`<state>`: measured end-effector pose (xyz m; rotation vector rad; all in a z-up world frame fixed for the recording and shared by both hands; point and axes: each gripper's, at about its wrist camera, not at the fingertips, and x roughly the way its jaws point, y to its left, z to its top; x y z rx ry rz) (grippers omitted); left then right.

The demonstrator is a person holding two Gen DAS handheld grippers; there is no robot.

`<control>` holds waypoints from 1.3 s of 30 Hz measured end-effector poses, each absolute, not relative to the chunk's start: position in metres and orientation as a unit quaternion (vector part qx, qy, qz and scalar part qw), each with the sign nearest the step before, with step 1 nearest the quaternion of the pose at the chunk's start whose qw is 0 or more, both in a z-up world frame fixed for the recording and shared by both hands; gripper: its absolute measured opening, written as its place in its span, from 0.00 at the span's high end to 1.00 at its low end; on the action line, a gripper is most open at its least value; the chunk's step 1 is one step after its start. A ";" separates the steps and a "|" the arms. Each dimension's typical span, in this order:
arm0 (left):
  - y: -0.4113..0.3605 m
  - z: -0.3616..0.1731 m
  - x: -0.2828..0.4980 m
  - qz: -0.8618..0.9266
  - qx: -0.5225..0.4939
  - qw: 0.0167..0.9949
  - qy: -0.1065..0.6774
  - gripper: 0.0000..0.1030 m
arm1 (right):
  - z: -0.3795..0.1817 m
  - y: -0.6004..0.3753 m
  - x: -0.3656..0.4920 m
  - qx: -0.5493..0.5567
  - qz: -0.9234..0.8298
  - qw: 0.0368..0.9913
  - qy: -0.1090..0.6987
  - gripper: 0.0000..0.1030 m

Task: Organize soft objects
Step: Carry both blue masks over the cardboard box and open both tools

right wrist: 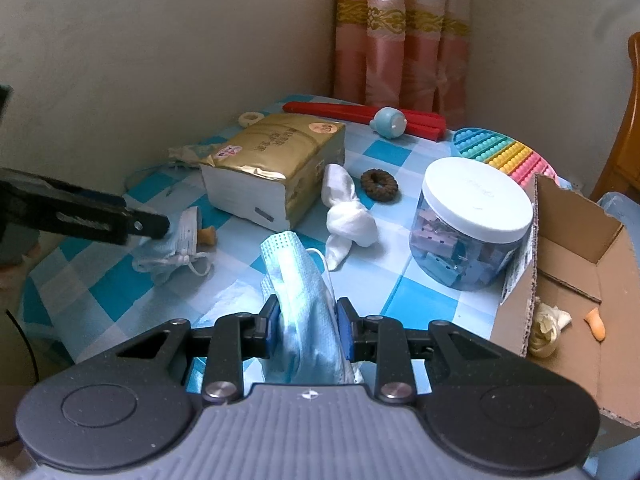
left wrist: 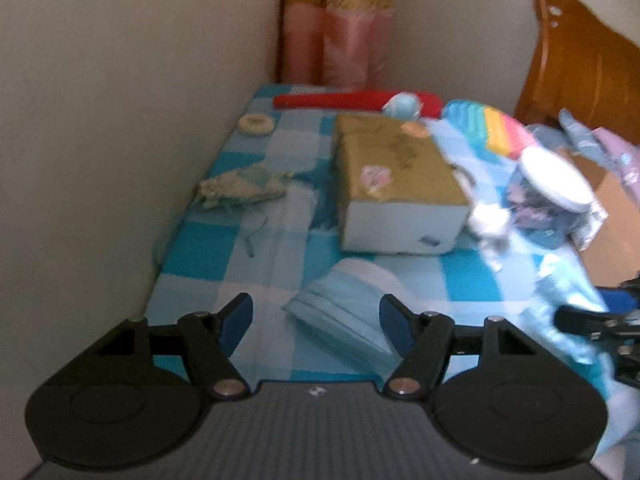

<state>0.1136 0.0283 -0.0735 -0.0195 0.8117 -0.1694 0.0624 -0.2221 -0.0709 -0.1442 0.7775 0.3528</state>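
Note:
My right gripper (right wrist: 308, 320) is shut on a crumpled light blue face mask (right wrist: 300, 280), which it holds above the checked tablecloth (right wrist: 420, 280). My left gripper (left wrist: 316, 316) stands open low over the table. A second folded blue mask (left wrist: 340, 312) lies on the cloth between and just beyond its fingertips, and the pads do not press it. In the right wrist view one left finger (right wrist: 148, 226) reaches in from the left over that mask (right wrist: 172, 252). A knotted white sock (right wrist: 348, 216) and a brown hair tie (right wrist: 379, 186) lie mid-table.
A gold tissue pack (left wrist: 396, 176) sits centre. A white-lidded jar (right wrist: 472, 232) and an open cardboard box (right wrist: 568, 248) stand at the right. A rainbow bubble mat (right wrist: 504, 152), red sticks (right wrist: 360, 114) and a blue toy (right wrist: 390, 122) lie at the back. Lace cloth (left wrist: 240, 190) lies by the left wall.

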 end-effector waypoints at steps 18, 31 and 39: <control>0.016 -0.079 0.109 -0.111 -0.028 0.913 0.392 0.88 | -0.064 -0.223 0.057 -0.067 0.168 0.912 0.369 0.67; -0.009 -0.042 0.098 -0.134 0.051 0.924 0.355 0.89 | -0.058 -0.232 0.045 -0.060 0.163 0.918 0.357 0.66; -0.002 -0.069 0.101 -0.103 0.046 0.916 0.385 0.75 | -0.058 -0.234 0.042 -0.061 0.165 0.916 0.360 0.65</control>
